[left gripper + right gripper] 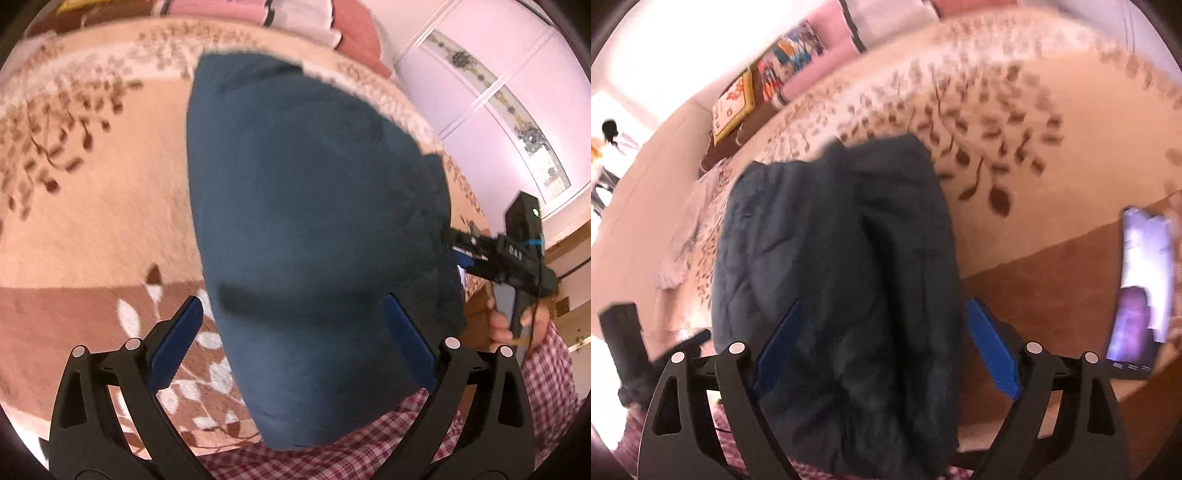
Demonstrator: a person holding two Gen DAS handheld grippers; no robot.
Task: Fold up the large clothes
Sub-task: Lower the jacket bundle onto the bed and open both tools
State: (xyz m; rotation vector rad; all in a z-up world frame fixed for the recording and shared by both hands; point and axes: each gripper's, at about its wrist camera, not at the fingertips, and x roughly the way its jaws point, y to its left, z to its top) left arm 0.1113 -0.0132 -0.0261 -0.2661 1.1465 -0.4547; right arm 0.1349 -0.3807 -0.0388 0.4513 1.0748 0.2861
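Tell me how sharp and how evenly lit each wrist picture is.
Left wrist view: motion-blurred blanket pattern, soft blue garment, wardrobe washed pink, fisheye curving. Right wrist view: heavier smear, blown-out white upper left, glare on the phone.

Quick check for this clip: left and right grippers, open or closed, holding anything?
Left gripper: jaws wide open, dark blue garment between them, not clamped.
Right gripper: jaws wide open over the garment, not clamped.
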